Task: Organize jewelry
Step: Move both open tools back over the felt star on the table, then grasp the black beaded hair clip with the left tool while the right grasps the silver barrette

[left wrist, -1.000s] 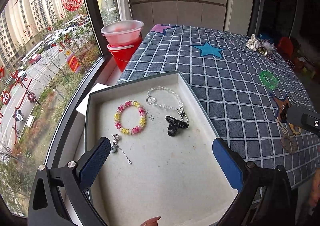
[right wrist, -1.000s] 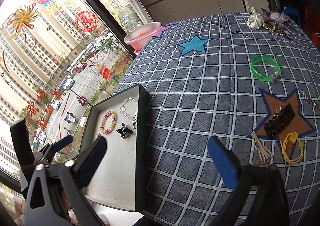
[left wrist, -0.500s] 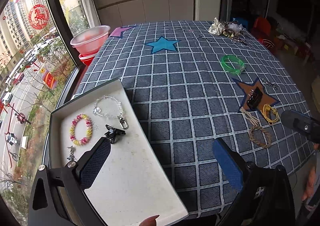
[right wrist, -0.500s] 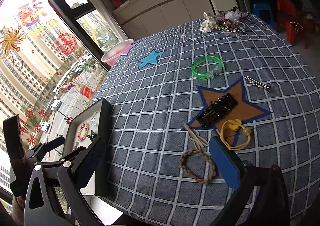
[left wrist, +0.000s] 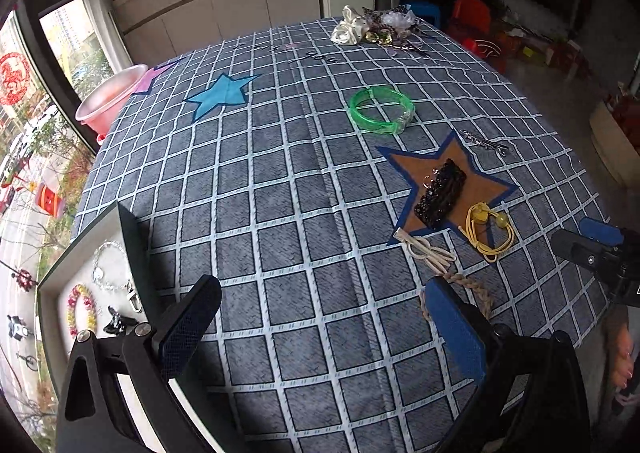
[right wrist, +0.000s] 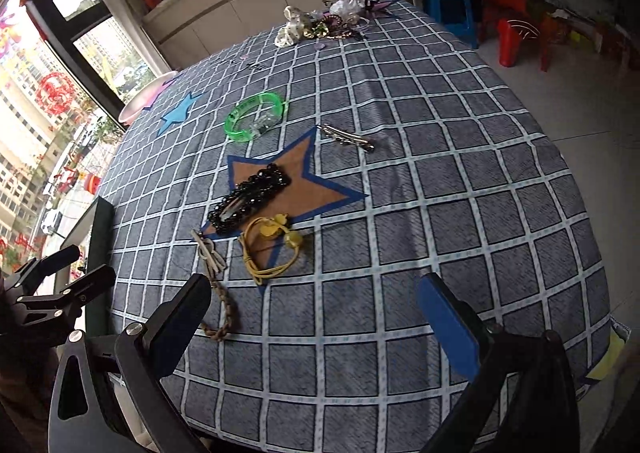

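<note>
My left gripper [left wrist: 320, 317] is open and empty above the checked tablecloth, right of the jewelry box [left wrist: 56, 265]. The box holds a pink-yellow bead bracelet [left wrist: 80, 309], a clear bead chain [left wrist: 112, 269] and a black clip [left wrist: 118, 323]. My right gripper [right wrist: 316, 313] is open and empty near the front edge. Just ahead of it lie a yellow hair tie [right wrist: 272, 249], a braided brown band [right wrist: 224, 313], a beige tie [right wrist: 210, 251], a black beaded clip [right wrist: 250, 197], a silver clip [right wrist: 346, 137] and a green bangle [right wrist: 256, 117].
A pile of hair accessories [right wrist: 320, 23] sits at the table's far edge. A pink basin [left wrist: 108, 99] stands beyond the left edge by the window. Red and blue stools [right wrist: 508, 13] stand on the floor at right. The box's dark wall [right wrist: 98, 237] rises at left.
Both grippers have swung right, away from the box and toward the loose items on the brown star. The box has slid to the left edge of both views. Both stay open.
</note>
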Demonstrator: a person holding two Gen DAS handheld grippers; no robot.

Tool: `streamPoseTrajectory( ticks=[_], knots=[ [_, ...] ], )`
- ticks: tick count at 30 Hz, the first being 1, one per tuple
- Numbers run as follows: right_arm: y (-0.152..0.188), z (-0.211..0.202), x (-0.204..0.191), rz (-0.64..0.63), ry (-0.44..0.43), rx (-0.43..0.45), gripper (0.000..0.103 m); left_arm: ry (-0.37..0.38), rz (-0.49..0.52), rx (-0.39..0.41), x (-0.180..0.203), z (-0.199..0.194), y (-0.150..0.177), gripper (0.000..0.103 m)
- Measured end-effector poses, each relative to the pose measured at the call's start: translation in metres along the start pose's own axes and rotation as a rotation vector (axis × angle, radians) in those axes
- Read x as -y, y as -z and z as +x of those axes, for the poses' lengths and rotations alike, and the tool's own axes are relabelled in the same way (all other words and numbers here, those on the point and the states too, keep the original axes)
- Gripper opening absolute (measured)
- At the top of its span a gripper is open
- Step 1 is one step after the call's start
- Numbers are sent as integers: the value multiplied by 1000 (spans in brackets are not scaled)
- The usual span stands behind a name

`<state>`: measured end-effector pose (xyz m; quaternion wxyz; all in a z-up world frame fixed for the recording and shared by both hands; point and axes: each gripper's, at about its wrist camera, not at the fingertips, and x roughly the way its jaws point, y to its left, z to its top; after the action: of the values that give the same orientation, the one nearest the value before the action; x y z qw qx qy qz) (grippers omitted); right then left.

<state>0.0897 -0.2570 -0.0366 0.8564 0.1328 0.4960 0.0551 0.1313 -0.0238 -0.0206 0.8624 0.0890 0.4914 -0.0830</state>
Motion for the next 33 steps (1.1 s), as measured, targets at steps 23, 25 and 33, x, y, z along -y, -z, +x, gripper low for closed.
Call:
streamPoseTrajectory(
  ticks=[23,25,33],
  knots=[
    [-73,66,3,-225,161,-16,78,33,351,-11,68,68,-34,96],
    [-76,75,2,-235,167,-30,76,41,359,-15,71,73,-37,90],
    [-90,89,-6,-288,186,-23,74,80,381,-24,84,77,-45,73]
  ],
)
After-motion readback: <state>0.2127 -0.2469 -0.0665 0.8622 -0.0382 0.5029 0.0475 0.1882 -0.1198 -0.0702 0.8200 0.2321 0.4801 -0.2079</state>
